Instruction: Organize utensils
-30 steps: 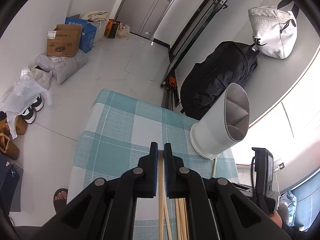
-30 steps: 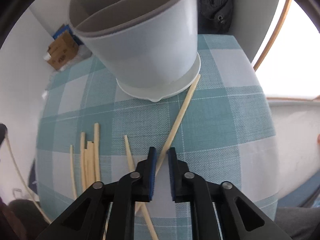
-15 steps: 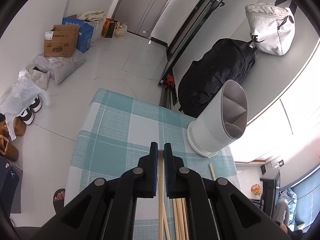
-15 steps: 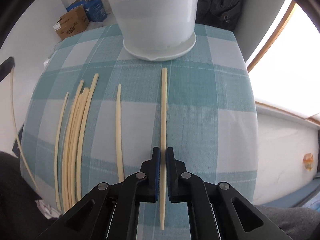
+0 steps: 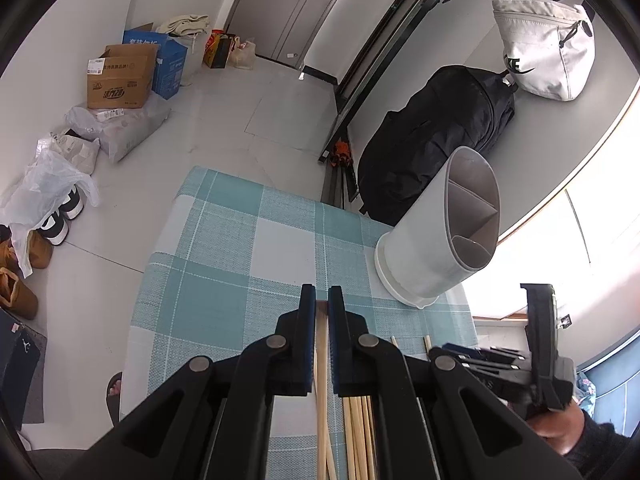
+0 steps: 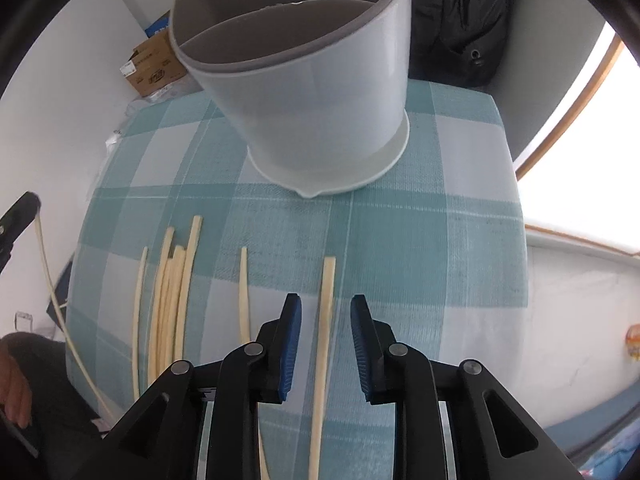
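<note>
A white divided utensil holder (image 6: 312,92) stands at the far side of the teal checked tablecloth (image 6: 440,240). My right gripper (image 6: 325,306) is opening over a pale chopstick (image 6: 327,320) that lies flat between its jaws; the pads do not touch it. To its left lie a single chopstick (image 6: 244,296) and a bundle of several chopsticks (image 6: 172,300). My left gripper (image 5: 322,300) is shut on one chopstick (image 5: 321,380), which in the right wrist view hangs down at the far left (image 6: 52,292). The left wrist view shows the holder (image 5: 440,232) ahead on the right.
A black backpack (image 5: 432,148) and a white bag (image 5: 548,56) sit behind the table. Cardboard boxes (image 5: 120,80), plastic bags and shoes (image 5: 60,220) lie on the floor to the left. A hand (image 5: 560,432) holds the right gripper near the table's right edge.
The right gripper straightened the chopstick, laid it on the cloth, then opened its jaws and let go. It has shifted closer to the holder. The left gripper has stayed shut and still.
</note>
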{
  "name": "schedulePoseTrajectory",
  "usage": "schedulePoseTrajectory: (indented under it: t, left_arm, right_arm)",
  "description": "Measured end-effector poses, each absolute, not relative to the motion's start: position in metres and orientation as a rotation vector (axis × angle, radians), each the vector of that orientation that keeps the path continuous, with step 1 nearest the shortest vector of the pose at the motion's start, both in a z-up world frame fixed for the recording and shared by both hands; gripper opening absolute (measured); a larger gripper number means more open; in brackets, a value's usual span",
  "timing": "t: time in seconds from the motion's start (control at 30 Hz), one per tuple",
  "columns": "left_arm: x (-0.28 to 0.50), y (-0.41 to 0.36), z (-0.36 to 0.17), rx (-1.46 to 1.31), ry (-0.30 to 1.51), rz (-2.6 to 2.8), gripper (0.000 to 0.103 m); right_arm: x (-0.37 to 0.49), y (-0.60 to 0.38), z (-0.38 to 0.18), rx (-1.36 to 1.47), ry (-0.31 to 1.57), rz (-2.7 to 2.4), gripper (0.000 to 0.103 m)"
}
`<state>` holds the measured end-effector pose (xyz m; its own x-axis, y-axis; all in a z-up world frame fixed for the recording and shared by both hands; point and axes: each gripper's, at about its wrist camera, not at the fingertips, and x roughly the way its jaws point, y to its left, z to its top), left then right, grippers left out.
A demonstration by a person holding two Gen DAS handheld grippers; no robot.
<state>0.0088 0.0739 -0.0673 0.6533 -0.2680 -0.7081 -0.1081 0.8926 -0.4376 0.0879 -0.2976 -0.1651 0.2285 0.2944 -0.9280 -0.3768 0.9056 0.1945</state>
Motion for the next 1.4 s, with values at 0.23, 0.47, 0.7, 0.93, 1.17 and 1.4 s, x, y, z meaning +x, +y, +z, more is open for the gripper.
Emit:
schedulePoseTrajectory:
  t: [0.23, 0.47, 0.7, 0.93, 1.17, 1.4]
  left_arm:
    - [0.014, 0.074, -0.066, -0.472, 0.866, -0.084, 0.002]
    - [0.015, 0.069, -0.062, -0.461, 0.858, -0.078, 0.002]
    - [0.008, 0.055, -0.048, -0.399, 0.817, -0.095, 0.002]
    - [0.001, 0.043, -0.02, -0.36, 0.757, -0.113, 0.002]
    - [0.007, 0.021, 0.008, -0.32, 0.712, -0.125, 0.002]
    - [0.024, 0.007, 0.051, -0.318, 0.635, -0.138, 0.002]
  right_arm:
    - [0.09, -0.287, -0.171, -0.148, 1.242, 0.456, 0.026]
    - [0.081, -0.263, -0.174, -0.144, 1.146, 0.455, 0.005]
    - [0.084, -0.309, -0.147, 0.083, 1.039, 0.488, 0.005]
    - [0.062, -0.334, -0.098, 0.221, 0.791, 0.555, 0.005]
    - [0.055, -0.35, -0.055, 0.323, 0.624, 0.584, 0.005]
    - [0.052, -0.36, -0.012, 0.378, 0.51, 0.604, 0.005]
